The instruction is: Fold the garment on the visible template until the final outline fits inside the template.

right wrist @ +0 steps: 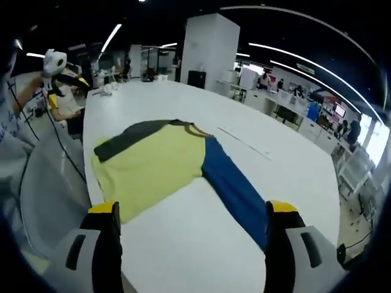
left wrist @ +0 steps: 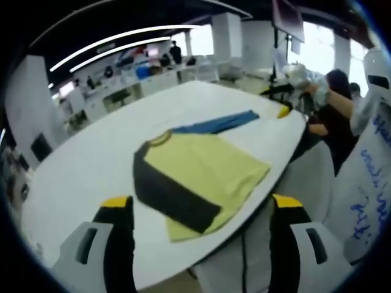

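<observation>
A yellow garment point(left wrist: 201, 174) is seen lying flat on a long white table point(left wrist: 91, 165), close to the table's near edge in the left gripper view. One dark grey sleeve point(left wrist: 168, 195) is folded across the near-left part of the yellow body, and a blue sleeve point(left wrist: 217, 124) is stretched out away from the collar toward the far right. Whether a template lies under the garment cannot be told.

The left gripper point(left wrist: 201, 210) is held above the near table edge with its yellow-tipped jaws spread wide apart; nothing is gripped between them, and the garment is not touched.

In the right gripper view the same garment point(right wrist: 153, 165) is seen from the other side: the yellow body lies at the left, the dark grey sleeve point(right wrist: 128, 139) runs along its far-left edge, and the blue sleeve point(right wrist: 235, 192) is laid out toward the near right. The right gripper point(right wrist: 192, 213) is likewise held with its jaws parted and empty, short of the cloth, the blue sleeve's end lying just beside the right jaw.

A white chair point(right wrist: 46, 189) is placed at the table's left side. A person point(left wrist: 333, 104) is seated beyond the far right end of the table in the left gripper view. Desks and ceiling light strips are seen in the background.
</observation>
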Motion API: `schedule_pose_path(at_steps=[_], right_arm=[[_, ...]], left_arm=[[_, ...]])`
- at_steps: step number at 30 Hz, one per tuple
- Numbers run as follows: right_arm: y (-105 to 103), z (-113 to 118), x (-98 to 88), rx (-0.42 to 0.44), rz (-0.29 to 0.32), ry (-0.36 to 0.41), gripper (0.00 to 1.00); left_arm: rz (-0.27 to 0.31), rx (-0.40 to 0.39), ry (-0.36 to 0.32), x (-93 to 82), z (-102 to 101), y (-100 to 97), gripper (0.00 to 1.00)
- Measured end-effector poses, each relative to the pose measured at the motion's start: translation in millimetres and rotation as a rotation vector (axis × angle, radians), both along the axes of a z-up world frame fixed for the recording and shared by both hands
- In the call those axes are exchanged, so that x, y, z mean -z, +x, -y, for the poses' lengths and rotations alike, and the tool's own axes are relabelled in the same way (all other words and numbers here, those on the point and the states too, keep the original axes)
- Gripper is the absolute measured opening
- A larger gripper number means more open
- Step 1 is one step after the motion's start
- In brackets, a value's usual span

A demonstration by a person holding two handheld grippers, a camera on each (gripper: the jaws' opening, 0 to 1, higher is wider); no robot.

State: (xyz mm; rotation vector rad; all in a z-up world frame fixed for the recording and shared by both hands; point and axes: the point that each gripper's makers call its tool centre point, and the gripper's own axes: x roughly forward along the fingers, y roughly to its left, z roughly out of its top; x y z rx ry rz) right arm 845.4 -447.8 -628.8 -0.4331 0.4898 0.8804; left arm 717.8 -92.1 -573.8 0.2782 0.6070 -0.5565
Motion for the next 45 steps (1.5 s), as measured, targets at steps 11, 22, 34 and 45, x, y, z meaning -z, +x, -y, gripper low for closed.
schedule_pose_path(at_steps=[11, 22, 34, 45], right_arm=[[-29.4, -15.2, -9.6, 0.023, 0.014, 0.005, 1.0], [-55.4, -35.5, -19.4, 0.026, 0.038, 0.014, 1.0], [-74.9, -42.7, -18.1, 0.017, 0.027, 0.033, 1.0], [-84.5, -43.6, -11.9, -0.011, 0.02, 0.054, 1.0]], left_arm=[[0.034, 0.031, -0.008, -3.9, -7.7, 3.7, 0.9], [0.013, 0.058, -0.012, 10.4, -4.1, 4.3, 0.92], [0.002, 0.033, -0.021, 22.6, 2.8, 3.8, 0.91], [-0.015, -0.02, -0.004, 37.6, 14.1, -0.9, 0.9]])
